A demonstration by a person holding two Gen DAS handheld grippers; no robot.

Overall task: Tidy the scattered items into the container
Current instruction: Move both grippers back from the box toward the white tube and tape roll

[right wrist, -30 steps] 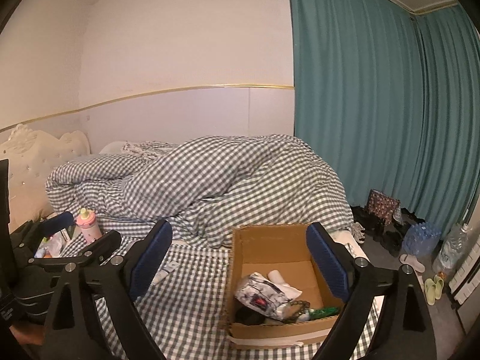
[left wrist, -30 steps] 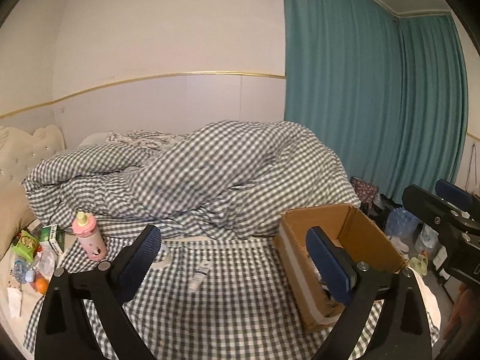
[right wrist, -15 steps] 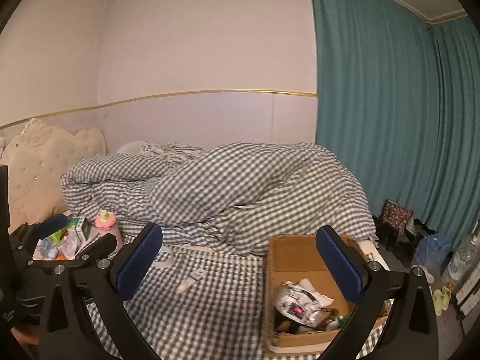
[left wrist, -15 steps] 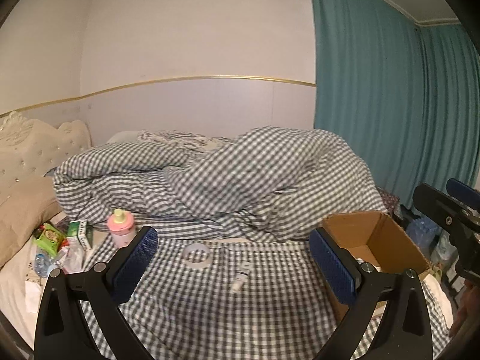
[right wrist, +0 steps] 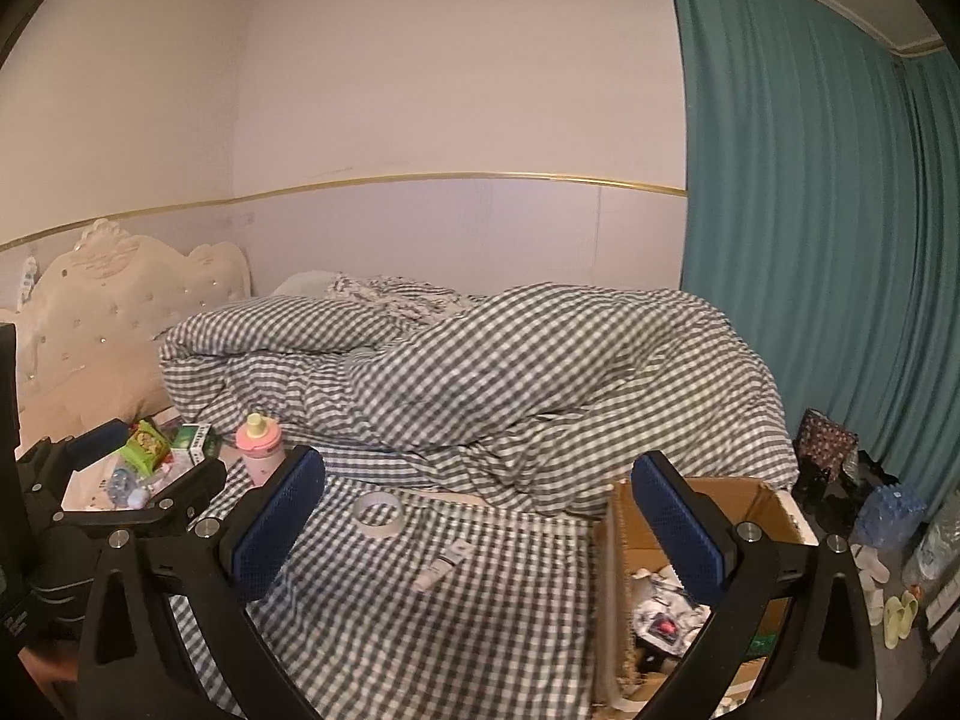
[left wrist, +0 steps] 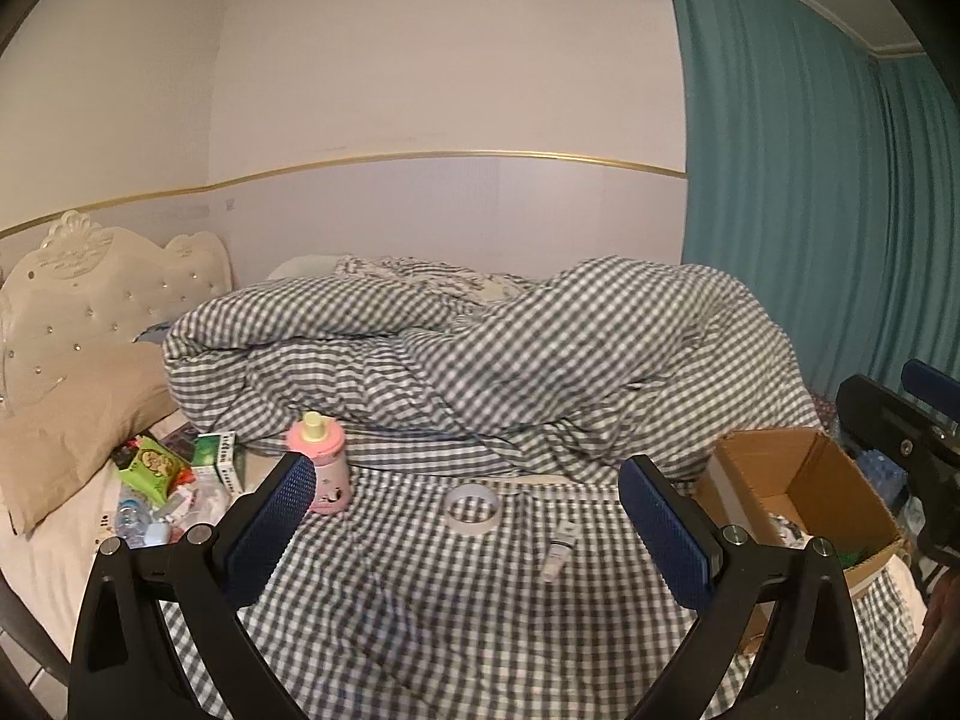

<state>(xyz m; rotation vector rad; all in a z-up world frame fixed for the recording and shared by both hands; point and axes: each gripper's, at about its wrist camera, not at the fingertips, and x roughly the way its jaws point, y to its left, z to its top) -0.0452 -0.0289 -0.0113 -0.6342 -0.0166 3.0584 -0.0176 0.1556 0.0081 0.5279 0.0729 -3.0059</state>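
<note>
On the checked sheet (left wrist: 420, 600) lies a small tube (left wrist: 557, 552), likely light and slick, best pinched across its middle; left gripper (left wrist: 465, 531) and right gripper (right wrist: 480, 519) both gape, empty; box (right wrist: 774, 498) waits nearby.

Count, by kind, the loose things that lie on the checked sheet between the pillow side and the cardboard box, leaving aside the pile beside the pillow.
Pink bottle: 1
Tape roll: 1
Small white tube: 1
Total: 3, all lying outside the cardboard box.
</note>
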